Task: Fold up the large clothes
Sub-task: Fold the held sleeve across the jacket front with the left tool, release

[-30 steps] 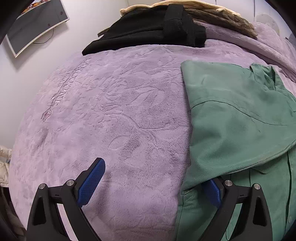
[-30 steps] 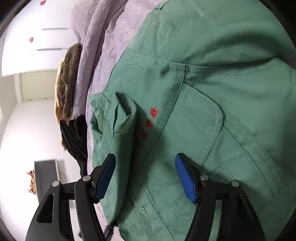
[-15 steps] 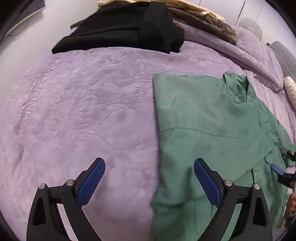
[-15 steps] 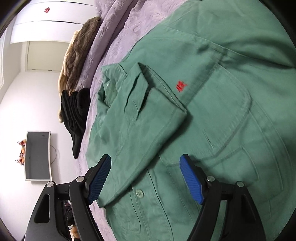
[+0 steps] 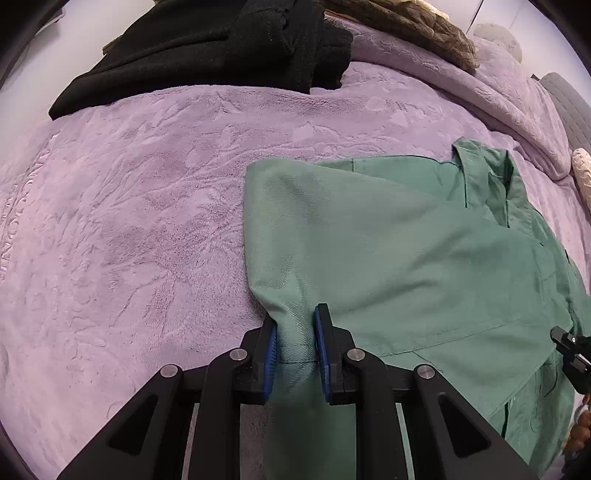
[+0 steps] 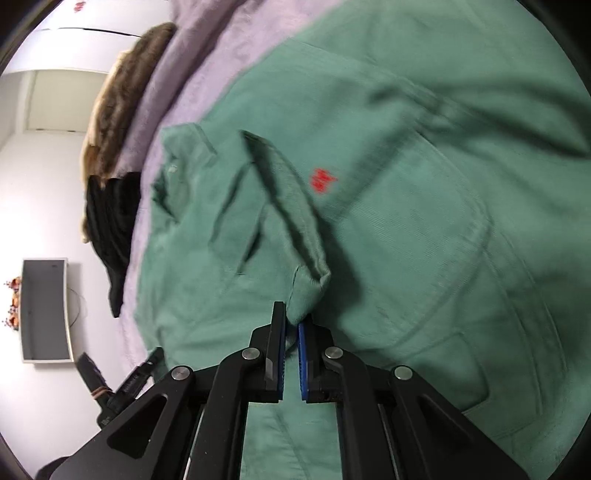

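A green work shirt [image 5: 406, 258] lies front up on a purple blanket [image 5: 129, 240], with one sleeve folded across its chest. My left gripper [image 5: 295, 321] is at the shirt's left folded edge; its jaws are closing and the blue pads press a bunched ridge of green cloth. In the right wrist view the green shirt [image 6: 424, 221] fills the frame, with red stitched characters [image 6: 323, 180] above a chest pocket. My right gripper [image 6: 291, 317] is shut on the end of the folded sleeve [image 6: 308, 288], which rises out of the pads.
A folded black garment [image 5: 221, 44] and a brown furry throw [image 5: 406, 22] lie at the far side of the bed. A dark screen [image 6: 44, 310] hangs on the white wall. The blanket left of the shirt is bare.
Both grippers went from wide open to shut on the shirt. The left one moved right onto the folded edge. The right one dropped onto the sleeve end and pinched it.
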A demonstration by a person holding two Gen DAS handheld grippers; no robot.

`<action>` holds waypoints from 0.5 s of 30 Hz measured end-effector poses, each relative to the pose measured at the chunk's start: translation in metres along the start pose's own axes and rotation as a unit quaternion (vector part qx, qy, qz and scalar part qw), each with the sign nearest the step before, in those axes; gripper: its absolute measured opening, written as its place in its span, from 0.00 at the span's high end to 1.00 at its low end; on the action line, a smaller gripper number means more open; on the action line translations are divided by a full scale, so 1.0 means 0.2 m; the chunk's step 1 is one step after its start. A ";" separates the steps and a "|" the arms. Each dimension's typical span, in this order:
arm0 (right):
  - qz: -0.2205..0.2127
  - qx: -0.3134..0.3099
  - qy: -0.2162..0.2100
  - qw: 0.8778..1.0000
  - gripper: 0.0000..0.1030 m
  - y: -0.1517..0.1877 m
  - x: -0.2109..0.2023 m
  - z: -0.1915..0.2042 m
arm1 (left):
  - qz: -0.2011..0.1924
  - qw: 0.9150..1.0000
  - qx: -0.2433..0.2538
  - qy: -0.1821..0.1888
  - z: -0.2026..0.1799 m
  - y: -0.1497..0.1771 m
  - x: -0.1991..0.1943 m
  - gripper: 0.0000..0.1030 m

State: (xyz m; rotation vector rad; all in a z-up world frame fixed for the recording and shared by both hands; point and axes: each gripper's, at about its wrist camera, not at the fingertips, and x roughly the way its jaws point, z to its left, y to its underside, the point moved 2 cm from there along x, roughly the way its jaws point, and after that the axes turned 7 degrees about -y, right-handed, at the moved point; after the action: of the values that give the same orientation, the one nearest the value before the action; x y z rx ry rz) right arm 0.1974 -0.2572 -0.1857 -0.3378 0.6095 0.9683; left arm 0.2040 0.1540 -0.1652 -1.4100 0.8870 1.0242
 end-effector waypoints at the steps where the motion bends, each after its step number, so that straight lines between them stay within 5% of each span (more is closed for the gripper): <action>1: 0.001 0.010 -0.010 1.000 0.96 0.00 0.00 -0.02 | -0.001 1.000 0.000 -0.005 0.01 0.00 0.01 0.80; 5: 0.008 -0.015 -0.008 1.000 0.84 0.01 -0.06 -0.01 | -0.006 1.000 -0.012 -0.025 0.01 0.01 -0.01 0.79; 7: 0.014 -0.046 0.000 0.999 0.50 0.03 -0.12 0.01 | -0.010 0.999 -0.005 -0.042 0.00 0.02 -0.05 0.79; 9: 0.014 -0.059 -0.011 0.998 0.28 0.07 -0.19 0.01 | -0.014 0.998 0.004 -0.056 -0.01 0.04 -0.10 0.79; 15: 0.015 -0.046 -0.024 0.999 0.28 0.15 -0.33 -0.06 | -0.004 0.997 0.016 -0.074 -0.10 0.14 -0.24 0.79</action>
State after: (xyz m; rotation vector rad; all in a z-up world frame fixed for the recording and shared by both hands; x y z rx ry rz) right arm 0.1404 -0.2918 -0.1548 -0.3862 0.5281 1.0316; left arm 0.1630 0.1300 -0.1306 -1.2918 0.7848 1.0902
